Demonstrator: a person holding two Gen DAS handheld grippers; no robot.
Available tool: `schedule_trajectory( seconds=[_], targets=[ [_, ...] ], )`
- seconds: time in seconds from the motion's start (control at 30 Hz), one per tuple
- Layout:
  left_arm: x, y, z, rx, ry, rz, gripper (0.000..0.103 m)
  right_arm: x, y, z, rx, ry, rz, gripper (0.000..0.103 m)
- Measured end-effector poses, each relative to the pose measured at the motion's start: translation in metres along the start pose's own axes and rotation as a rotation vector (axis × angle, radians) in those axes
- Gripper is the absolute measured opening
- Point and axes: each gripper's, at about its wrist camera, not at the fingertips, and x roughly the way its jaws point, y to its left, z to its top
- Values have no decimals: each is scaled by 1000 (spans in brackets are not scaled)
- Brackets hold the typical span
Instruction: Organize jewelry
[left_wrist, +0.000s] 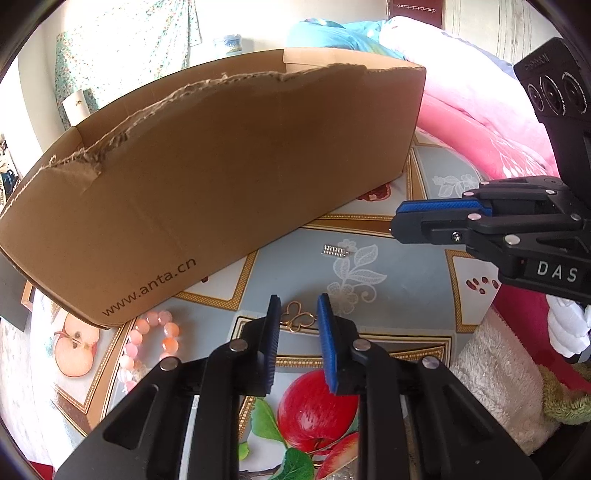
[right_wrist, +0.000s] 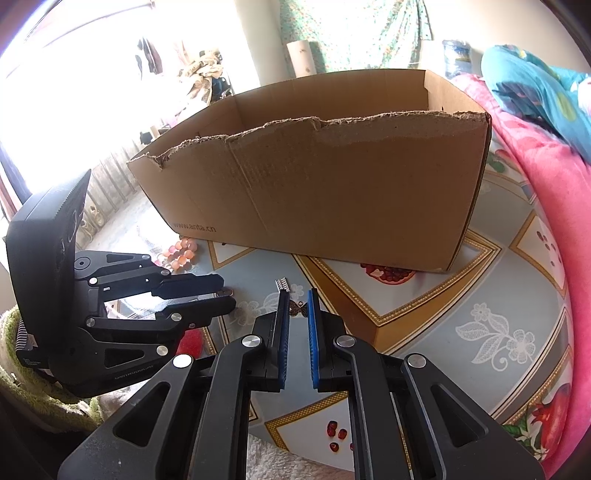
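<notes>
A gold butterfly charm (left_wrist: 297, 319) lies on the fruit-print tablecloth (left_wrist: 402, 280) between the fingertips of my left gripper (left_wrist: 299, 304), whose blue pads touch its wings on both sides. My right gripper (right_wrist: 298, 295) is nearly closed, with a small dark butterfly charm (right_wrist: 298, 308) spanning the narrow gap between its pads. In the left wrist view the right gripper (left_wrist: 395, 221) hovers over the table to the right. A short silver clasp piece (left_wrist: 334, 250) lies loose between the two grippers. A pink bead bracelet (left_wrist: 155, 332) rests by the open cardboard box (left_wrist: 229, 166).
The box (right_wrist: 332, 184) with its torn front rim takes up the back of the table. Pink bedding (right_wrist: 535, 155) piles up at the right edge. A white towel (left_wrist: 498, 376) and a white-gloved hand (left_wrist: 565, 328) are at the near right.
</notes>
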Motion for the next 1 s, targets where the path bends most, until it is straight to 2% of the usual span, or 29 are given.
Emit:
schedule_trajectory(
  seconds=[0.13,0.17,0.2,0.43,0.67,1.0],
  targets=[
    [0,-1,-1,-7,-7,-1,19,0,1,1,-1,2,-3,8],
    [-1,1,-2,-7,-9,-3,13,0,1,1,-4,5,-6,8],
    [-1,2,-2,-9,-9,-2,1,0,2,2,-6,5,-7,8],
    [-7,14,-8,-62,-11,-28,1,1,6,3,-12,9,-12,8],
    [-9,18,-14,-64,-11,13,1,4,9,4,-14,13,-13,8],
    [-14,8,-15,-74,9,-65,2,2,8,1,-6,11,-15,8]
  ],
)
